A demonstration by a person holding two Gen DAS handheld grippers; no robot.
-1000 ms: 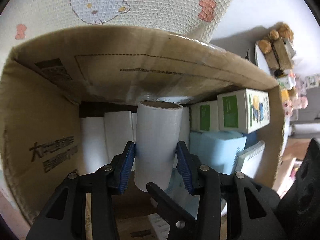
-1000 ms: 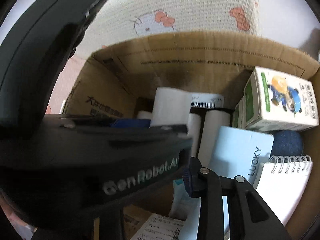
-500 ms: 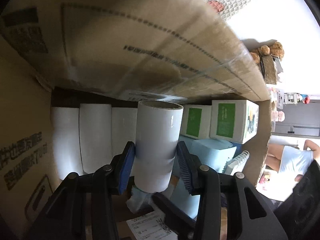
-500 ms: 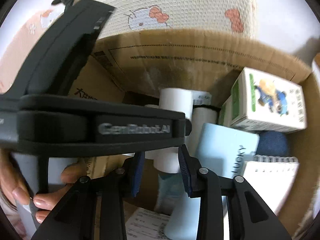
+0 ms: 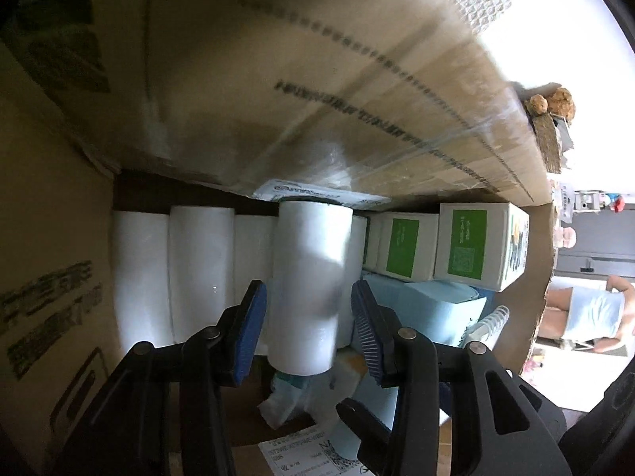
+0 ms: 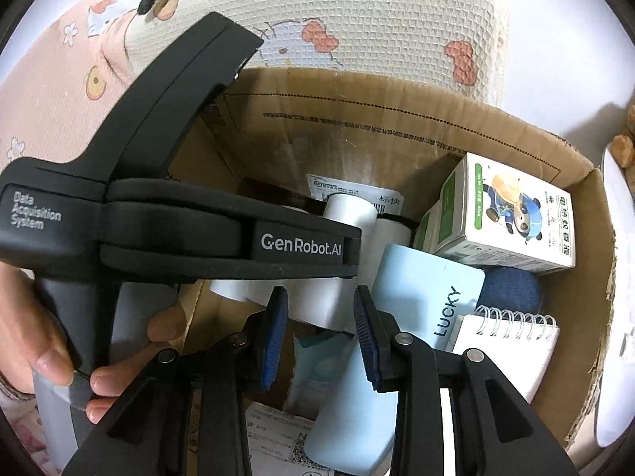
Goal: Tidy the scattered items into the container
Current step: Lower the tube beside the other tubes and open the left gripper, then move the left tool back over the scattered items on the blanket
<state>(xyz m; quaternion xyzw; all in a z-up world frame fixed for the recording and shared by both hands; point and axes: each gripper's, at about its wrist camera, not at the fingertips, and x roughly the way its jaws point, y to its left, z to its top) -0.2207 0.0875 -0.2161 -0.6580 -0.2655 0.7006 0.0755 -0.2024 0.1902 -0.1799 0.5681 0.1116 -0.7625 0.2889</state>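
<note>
**Roll let go inside box, L jaws easing off**

Cardboard box [image 5: 278, 79]: matte brown corrugated walls, black print, glossy tape strip on the far wall. Along that wall lie smooth white rolls [image 5: 198, 269] side by side. To their right are two green-and-white cartons [image 5: 472, 246], glossy & square-edged. Below them are a pale blue tube [image 6: 428, 297] marked LUCKY, a wire-spiral notepad [image 6: 508, 349] & a printed slip [image 5: 301, 448] on the box floor. Behind the box is a waffle-weave blanket [image 6: 357, 20] w/ cartoon print.

The left hand-held gripper [image 5: 307, 301] is in the box, its ribbed blue pads either side of the white roll [image 5: 311, 277], a smooth cylinder lying lengthwise next to the others. Jaws have just been opening: thin gaps show at both pads, so the roll is released, not squeezed. A hand [image 6: 43, 337] holds this tool's handle.

The right hand-held gripper [image 6: 320, 297] is over the box, drawn in to its narrowest, gripping nothing.

Vs half a sec ago: the pads pressed the roll then. Vs 1 s ago: the left view sits deeper in the box.
</note>
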